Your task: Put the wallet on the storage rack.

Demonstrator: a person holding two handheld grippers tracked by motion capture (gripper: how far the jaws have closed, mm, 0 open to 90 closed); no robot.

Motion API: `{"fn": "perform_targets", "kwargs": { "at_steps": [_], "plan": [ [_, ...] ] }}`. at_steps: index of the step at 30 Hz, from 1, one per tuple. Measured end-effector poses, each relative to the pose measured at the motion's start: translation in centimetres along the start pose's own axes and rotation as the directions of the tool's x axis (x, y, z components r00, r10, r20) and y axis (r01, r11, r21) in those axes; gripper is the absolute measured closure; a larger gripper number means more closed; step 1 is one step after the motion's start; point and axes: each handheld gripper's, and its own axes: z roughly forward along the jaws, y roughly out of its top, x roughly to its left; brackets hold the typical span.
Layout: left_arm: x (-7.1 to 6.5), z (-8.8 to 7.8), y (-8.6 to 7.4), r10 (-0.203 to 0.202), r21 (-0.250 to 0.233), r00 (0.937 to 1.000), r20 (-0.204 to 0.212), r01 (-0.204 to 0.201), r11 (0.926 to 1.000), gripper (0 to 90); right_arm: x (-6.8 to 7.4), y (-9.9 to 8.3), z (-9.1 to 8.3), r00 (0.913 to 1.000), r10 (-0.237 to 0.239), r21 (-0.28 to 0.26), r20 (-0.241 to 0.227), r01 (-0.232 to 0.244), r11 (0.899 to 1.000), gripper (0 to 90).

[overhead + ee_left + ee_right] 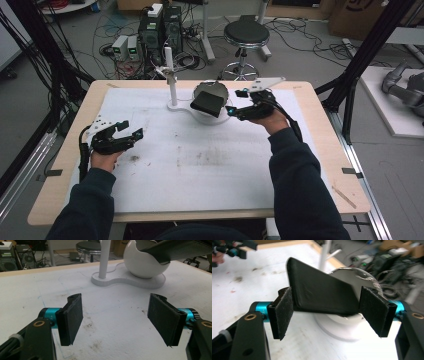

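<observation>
Two claws over a white-topped counter, a black flat piece propped in a white bowl.

The left claw (pixel 131 128) hovered at about 9 o'clock on the counter (pixel 200 170), jaws spread wide with nothing between them. The right claw (pixel 236 103) sat at about 1 o'clock, jaws wide apart on either side of the black flat piece (pixel 319 293), not visibly pressing it. That piece leaned tilted out of the white bowl (pixel 142 263), just beside a white post (pixel 171 82) at 12 o'clock.
</observation>
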Motion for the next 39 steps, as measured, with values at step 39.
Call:
{"fn": "perform_targets", "kwargs": {
  "at_steps": [39],
  "plan": [
    [-0.6, -0.1, 0.6, 0.014, -0.023, 0.9999, 0.01, -0.013, 0.9996, 25.3, 1.7, -13.0, -7.5, 0.9289, 0.209, 0.041, 0.305, -0.232, 0.972, 21.7]
  ]
}}
